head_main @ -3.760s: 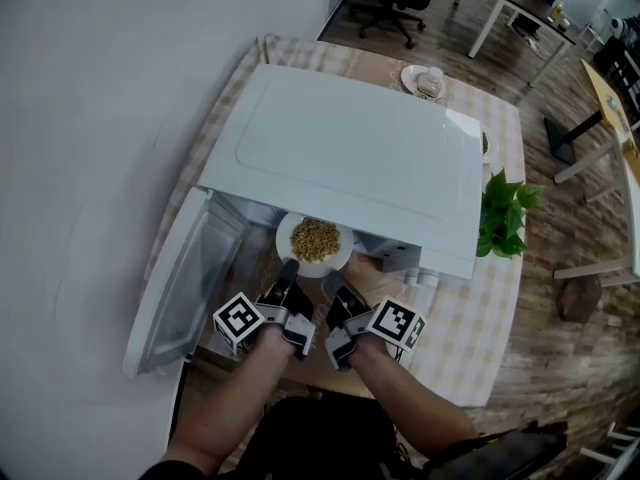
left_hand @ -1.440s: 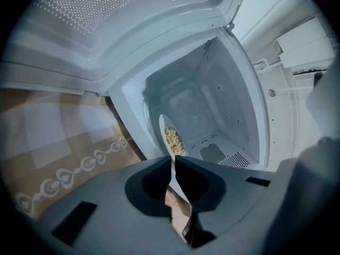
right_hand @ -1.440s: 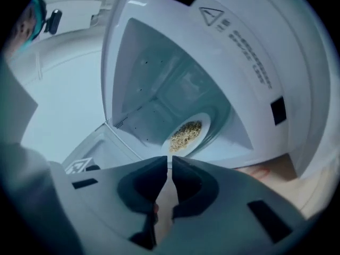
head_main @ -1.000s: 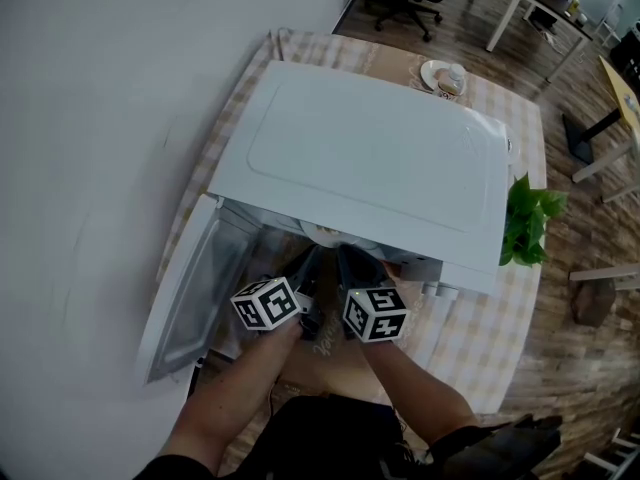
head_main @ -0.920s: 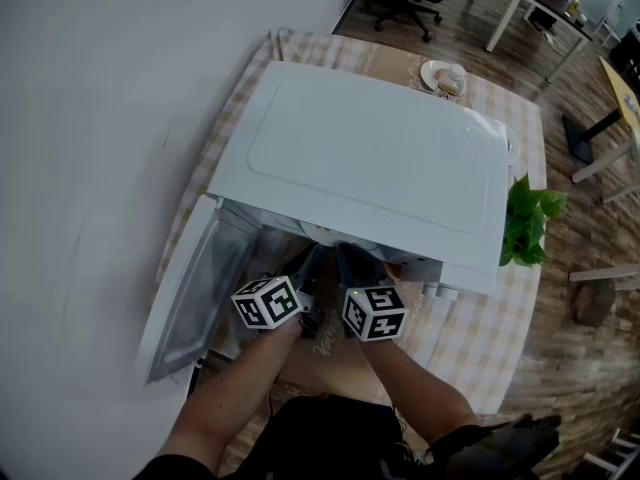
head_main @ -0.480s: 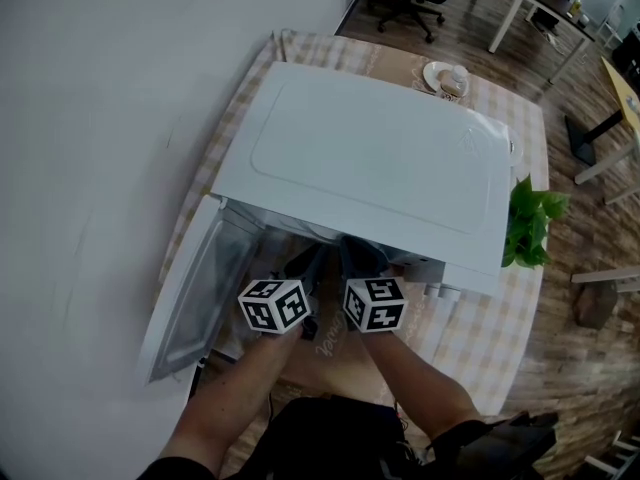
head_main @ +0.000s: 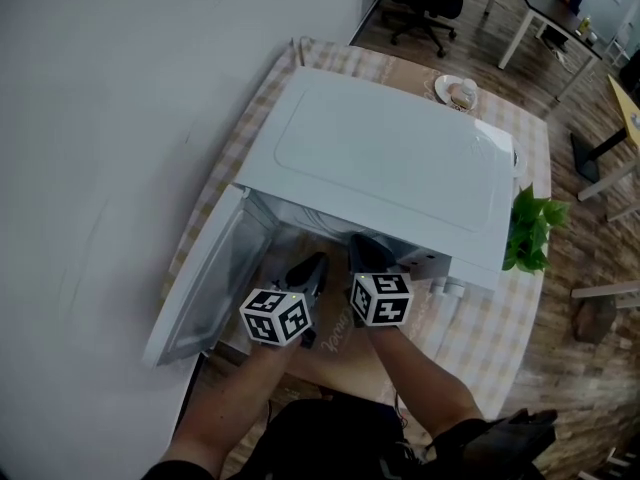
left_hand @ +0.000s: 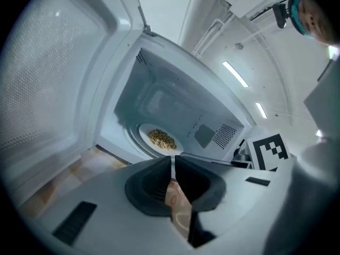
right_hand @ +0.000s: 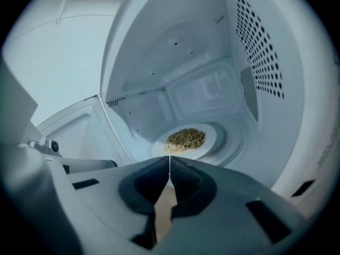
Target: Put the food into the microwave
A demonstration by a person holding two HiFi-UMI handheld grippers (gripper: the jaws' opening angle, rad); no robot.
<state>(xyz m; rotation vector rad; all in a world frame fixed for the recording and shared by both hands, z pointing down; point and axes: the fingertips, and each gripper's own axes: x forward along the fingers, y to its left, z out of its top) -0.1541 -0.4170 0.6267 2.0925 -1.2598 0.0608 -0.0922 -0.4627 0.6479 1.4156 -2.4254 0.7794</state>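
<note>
**Food (right_hand: 186, 137) lies inside the open microwave (head_main: 385, 168)**

The grainy food sits on a white plate (right_hand: 212, 137) deep in the microwave's cavity. The door (head_main: 205, 288) hangs open on the left. The left hand-held gripper (left_hand: 173, 161) and the right hand-held gripper (right_hand: 169, 166) hover side by side at the opening. Each has its jaws pressed together with nothing between them. The microwave stands on a checkered bench (head_main: 480, 328).

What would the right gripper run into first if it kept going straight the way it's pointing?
Most likely the plate of food in the microwave: the right gripper, jaws shut and empty, points at its near rim. The gap is hard to judge.
</note>
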